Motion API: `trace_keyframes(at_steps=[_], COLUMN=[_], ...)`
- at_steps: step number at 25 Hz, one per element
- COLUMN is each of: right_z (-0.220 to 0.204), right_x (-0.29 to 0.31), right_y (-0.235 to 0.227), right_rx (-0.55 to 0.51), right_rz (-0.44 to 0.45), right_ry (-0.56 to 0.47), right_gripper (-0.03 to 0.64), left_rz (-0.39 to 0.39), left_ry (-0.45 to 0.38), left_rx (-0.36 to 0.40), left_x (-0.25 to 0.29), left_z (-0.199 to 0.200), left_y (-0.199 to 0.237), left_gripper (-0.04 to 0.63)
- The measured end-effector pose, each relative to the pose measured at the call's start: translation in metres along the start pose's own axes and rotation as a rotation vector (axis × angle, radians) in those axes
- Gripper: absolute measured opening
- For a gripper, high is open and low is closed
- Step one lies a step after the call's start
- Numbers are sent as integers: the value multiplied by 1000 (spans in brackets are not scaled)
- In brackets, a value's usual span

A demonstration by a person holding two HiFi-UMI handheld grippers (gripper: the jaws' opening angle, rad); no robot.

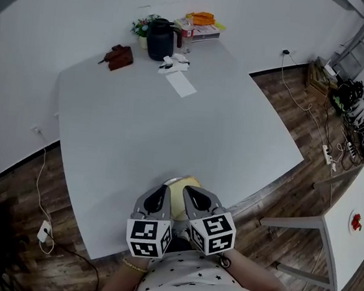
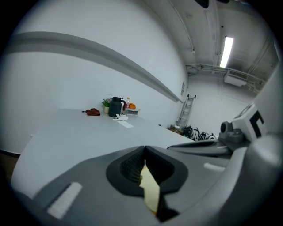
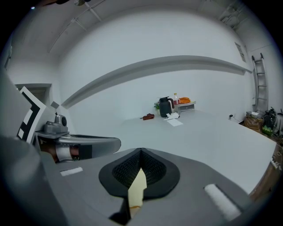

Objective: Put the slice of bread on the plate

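A broad, smooth, matt grey tabletop [image 1: 171, 127] with rounded corners is shown. At its near edge, the left gripper [image 1: 162, 191] and the right gripper [image 1: 191, 193] are held side by side; each has a grey moulded shell and black ribbed pads. Both sets of jaws are closed on the slice of bread [image 1: 184, 183], a thin, flat, pale yellow piece gripped edge-on between them. A black cylindrical jug [image 1: 160, 39] and a flat white sheet [image 1: 180, 83] are placed at the far end.

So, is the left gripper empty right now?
No, the left gripper has its fingers shut on the pale bread slice.
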State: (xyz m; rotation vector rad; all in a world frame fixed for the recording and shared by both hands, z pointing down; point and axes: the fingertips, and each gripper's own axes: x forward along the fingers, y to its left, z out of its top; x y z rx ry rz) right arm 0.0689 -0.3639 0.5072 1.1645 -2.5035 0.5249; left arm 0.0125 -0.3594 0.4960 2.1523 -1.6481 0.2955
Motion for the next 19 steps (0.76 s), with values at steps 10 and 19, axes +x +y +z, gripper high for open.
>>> trace_keyframes(at_steps=[10,19], right_z=[6,4], right_x=[-4,-16], right_y=[-5,-2], right_rx=[0,12], right_rz=[-21,-37], right_ry=[-18,-26], right_gripper=[-2,-2], left_rz=[-18,-10], left_ry=[2,4], left_rx=[13,-7], left_x=[4,-7], left_z=[5,4], left_y=[-1,1], left_gripper=[9,9])
